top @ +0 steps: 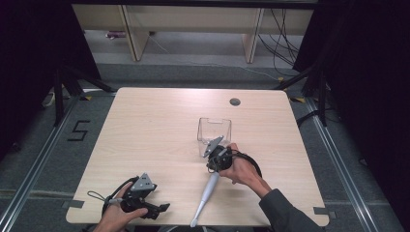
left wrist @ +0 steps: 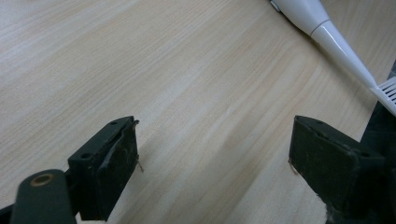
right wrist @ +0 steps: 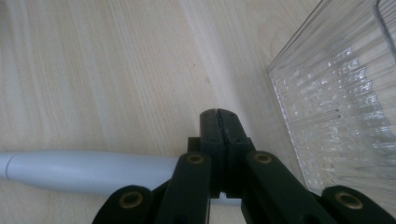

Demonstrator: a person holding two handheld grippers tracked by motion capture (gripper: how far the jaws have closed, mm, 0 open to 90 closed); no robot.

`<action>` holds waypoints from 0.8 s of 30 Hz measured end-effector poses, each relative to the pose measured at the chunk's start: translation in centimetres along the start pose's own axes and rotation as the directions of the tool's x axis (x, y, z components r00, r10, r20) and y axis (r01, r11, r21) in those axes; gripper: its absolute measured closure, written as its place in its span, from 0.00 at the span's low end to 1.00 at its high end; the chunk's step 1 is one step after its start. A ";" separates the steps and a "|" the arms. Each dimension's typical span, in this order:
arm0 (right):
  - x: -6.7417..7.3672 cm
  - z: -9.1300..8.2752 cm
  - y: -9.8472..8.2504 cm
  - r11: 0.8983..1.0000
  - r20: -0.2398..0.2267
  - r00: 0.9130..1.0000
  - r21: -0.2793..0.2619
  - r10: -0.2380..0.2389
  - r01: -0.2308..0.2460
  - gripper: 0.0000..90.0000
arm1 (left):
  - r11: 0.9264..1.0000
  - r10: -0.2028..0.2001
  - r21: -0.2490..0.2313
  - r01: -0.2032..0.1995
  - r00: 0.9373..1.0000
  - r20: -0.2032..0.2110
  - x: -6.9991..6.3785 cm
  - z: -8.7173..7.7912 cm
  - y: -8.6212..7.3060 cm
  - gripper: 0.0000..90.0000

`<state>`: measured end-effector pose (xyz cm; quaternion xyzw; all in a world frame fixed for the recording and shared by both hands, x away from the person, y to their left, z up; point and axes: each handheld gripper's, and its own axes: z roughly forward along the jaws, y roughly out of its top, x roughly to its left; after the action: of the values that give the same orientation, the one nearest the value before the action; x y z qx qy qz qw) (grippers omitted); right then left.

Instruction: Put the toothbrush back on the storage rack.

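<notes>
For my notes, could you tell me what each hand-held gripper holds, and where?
Right hand-held gripper clamps the white toothbrush at its head end; the left holds nothing.

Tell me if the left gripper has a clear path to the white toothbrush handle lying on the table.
Probably yes. The left gripper is open, with bare table between it and the toothbrush. Nothing stands in that gap. The right gripper sits shut near the brush's head end, by the clear container, leaving the handle free.
</notes>
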<state>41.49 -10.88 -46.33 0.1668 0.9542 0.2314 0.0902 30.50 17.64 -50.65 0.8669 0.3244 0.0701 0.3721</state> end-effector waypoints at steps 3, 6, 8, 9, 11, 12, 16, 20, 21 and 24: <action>-0.4 0.3 -0.1 1.000 -0.006 1.000 0.004 -0.011 0.011 1.00 | 1.000 0.000 0.000 0.000 1.000 0.000 0.0 0.0 0.0 0.17; -0.5 0.3 -0.4 1.000 -0.008 1.000 0.013 0.014 -0.014 1.00 | 1.000 0.000 0.000 0.000 1.000 0.001 0.0 0.0 0.0 0.17; -0.5 0.3 -0.5 1.000 0.002 1.000 0.016 0.020 -0.020 1.00 | 1.000 0.000 0.000 0.000 1.000 0.001 0.0 0.0 0.0 0.17; -0.7 0.5 -0.6 1.000 -0.003 1.000 0.014 0.006 -0.006 1.00 | 1.000 -0.006 -0.004 0.006 1.000 0.004 -0.1 0.1 0.0 0.17; -0.8 0.5 -0.8 1.000 0.007 1.000 0.022 0.019 -0.019 1.00 | 1.000 -0.016 -0.012 0.016 1.000 0.011 -0.2 0.1 0.0 0.17; -0.7 0.5 -1.0 0.998 0.000 0.999 0.031 0.046 -0.046 1.00 | 1.000 -0.014 -0.012 0.014 1.000 0.010 -0.2 0.1 0.0 0.17; -0.9 0.6 -1.6 0.998 0.005 0.999 0.034 0.052 -0.052 1.00 | 1.000 -0.016 -0.012 0.016 1.000 0.011 -0.2 0.1 0.0 0.17; -1.1 0.3 -2.1 0.998 0.008 0.998 0.030 0.062 -0.062 1.00 | 1.000 -0.003 0.001 0.003 1.000 0.008 -0.1 0.0 0.0 0.17; -1.1 0.2 -2.2 0.997 0.006 0.998 0.031 0.064 -0.064 1.00 | 1.000 -0.004 0.001 0.004 1.000 0.009 -0.1 0.1 0.0 0.17; -1.1 -0.1 -2.7 0.996 0.006 0.997 0.040 0.074 -0.074 1.00 | 1.000 -0.005 0.000 0.005 1.000 0.007 -0.1 0.0 0.0 0.17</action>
<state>41.73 -13.61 -47.44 0.2044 0.9516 0.2151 0.0806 30.44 17.56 -50.68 0.8663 0.3250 0.0662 0.3734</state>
